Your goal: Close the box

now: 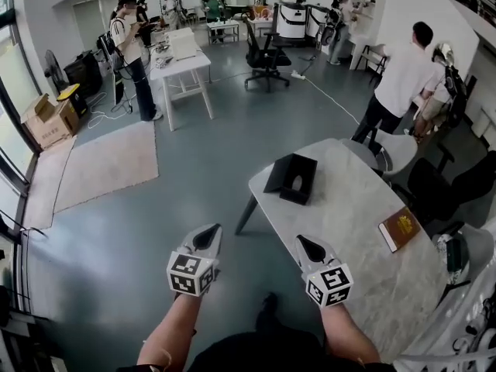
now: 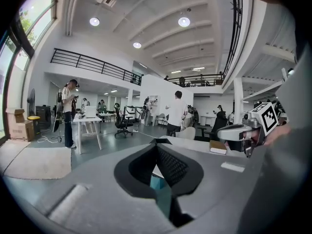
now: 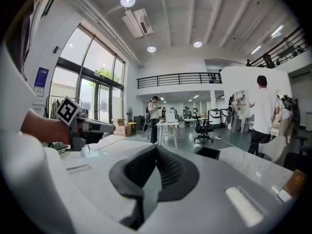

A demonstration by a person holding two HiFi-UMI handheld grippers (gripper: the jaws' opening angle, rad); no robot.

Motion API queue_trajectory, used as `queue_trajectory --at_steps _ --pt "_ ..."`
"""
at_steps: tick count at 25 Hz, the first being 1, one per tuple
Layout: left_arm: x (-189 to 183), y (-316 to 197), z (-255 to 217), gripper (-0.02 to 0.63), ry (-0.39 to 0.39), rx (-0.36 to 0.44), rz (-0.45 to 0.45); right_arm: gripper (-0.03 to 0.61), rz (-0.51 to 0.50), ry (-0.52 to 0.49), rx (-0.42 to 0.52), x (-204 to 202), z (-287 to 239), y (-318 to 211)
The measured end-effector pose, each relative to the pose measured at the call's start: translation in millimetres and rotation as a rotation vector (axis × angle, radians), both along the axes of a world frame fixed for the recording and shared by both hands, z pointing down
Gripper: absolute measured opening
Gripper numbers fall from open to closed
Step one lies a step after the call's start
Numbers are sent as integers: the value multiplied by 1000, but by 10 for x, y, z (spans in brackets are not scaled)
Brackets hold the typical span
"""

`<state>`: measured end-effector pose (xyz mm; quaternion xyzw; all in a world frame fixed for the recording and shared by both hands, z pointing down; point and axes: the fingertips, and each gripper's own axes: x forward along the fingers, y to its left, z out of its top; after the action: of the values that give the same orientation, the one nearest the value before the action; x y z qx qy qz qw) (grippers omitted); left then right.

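Note:
A black box (image 1: 293,178) lies open on the far left part of the marble table (image 1: 364,239), its lid folded back to the left. Both grippers hover near my body, well short of the box. The left gripper (image 1: 210,232) is over the floor beside the table's near left edge. The right gripper (image 1: 305,243) hangs over the table's near end. Each has its jaws shut with nothing between them. In the right gripper view the box (image 3: 207,152) shows ahead, right of the jaws, and the left gripper (image 3: 90,126) shows at the left. The left gripper view shows the right gripper (image 2: 243,131) at its right.
A brown book (image 1: 399,229) lies on the table's right side, and a dark round object (image 1: 456,254) sits beyond the right edge. A white chair (image 1: 394,150) stands at the far end, with a person in a white shirt (image 1: 403,80) behind it. A rug (image 1: 108,161) and a white desk (image 1: 184,67) are at the far left.

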<state>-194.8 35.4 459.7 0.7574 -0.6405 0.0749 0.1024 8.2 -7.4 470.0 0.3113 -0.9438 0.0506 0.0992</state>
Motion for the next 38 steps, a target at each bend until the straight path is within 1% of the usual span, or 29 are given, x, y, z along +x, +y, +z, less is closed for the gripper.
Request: queue_trajectory --at_steps 4,7,10,13,17,21,24,28,31,34,38 --pt "109 -611 -31 11 -6 -20 1 2 -14 -23 -42 39 103 -609" --pt "169 -995 -57 9 -15 -24 7 3 -28 -39 -54 50 104 -931" --pt "237 -1292 -74 11 -15 -23 22 2 -28 -53 -71 82 114 -1145" --pt "297 -1515 -73 11 -1 -22 45 2 -9 -54 -88 117 123 -1296" --pt "319 -1825 -27 11 0 -23 76 3 16 -45 -92 119 126 -1526" --pt "167 -2080 -11 11 1 -11 73 2 42 -31 -91 31 107 -1724" --pt "-5 -2277 -15 11 21 -15 106 2 74 -26 -88 -115 52 -1933" --pt "-322 -2467 -42 11 34 -15 151 2 106 -15 -82 -455 -50 -2148" --pt "-565 -2586 -30 11 60 -14 175 2 119 -6 -86 -715 -49 -2229" --pt "-654 -2730 11 11 64 -2 210 3 125 19 -83 -858 2 -2296" --pt "-635 -2899 138 12 62 -20 251 2 168 40 -130 -865 180 -2433"
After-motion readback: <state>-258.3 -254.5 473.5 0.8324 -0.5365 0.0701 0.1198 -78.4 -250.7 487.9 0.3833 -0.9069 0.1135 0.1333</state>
